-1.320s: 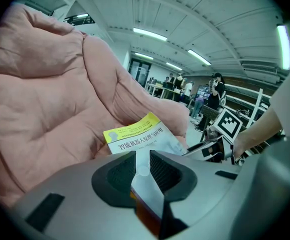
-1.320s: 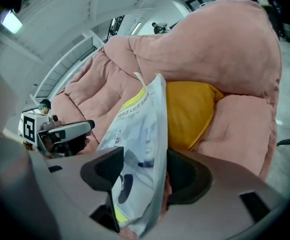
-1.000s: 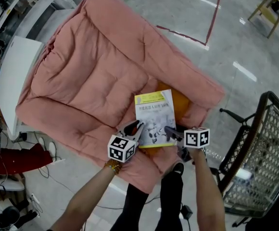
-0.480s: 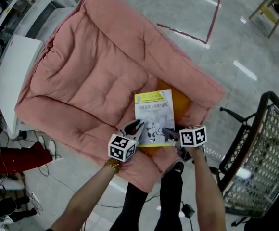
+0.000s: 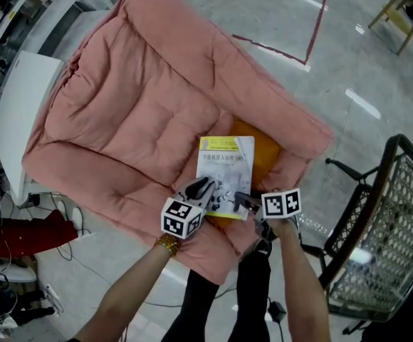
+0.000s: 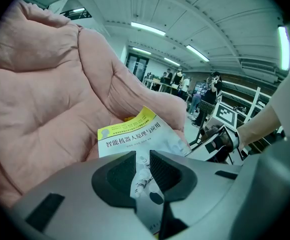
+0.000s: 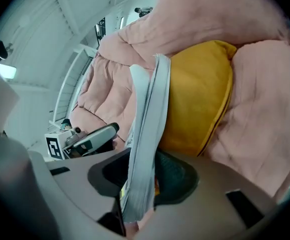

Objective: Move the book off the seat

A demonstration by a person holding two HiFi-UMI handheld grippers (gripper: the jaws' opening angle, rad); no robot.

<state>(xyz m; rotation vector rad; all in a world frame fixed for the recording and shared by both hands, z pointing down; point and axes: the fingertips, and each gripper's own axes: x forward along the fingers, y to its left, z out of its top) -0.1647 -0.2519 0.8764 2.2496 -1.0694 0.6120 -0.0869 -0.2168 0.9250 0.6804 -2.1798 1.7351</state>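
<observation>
Covering the left and middle of the head view, the pink seat (image 5: pixel 121 105) is a soft quilted pad with a raised rim. The left gripper (image 5: pixel 205 188) sits at its near edge, jaws drawn almost together and pinching the book (image 5: pixel 225 164) at its near left corner. From the left gripper view it appears to hold the cover alone rather than the whole block, but the angle is too poor to be certain.

The book is still on the seat, near the front rim. Its far right part rests on a yellow cushion (image 5: pixel 269 152).

The right gripper (image 5: pixel 241 200) is at the book's near right corner. Its jaws have just been closing, and the page block stands edge-on between them with both pads on it.

Risks noted:
- If the left grip is on the cover only, lifting may bend or tear that cover.
- Both holds are on the near edge, so the far end may sag and the paperback may slide out of the pads.
- Uneven pulling by the two hands could twist the spine.
- The cushion may drag along and tip off the rim.
- A wire chair (image 5: pixel 395 219) stands near on the right, and a wide swing that way could strike it.
</observation>
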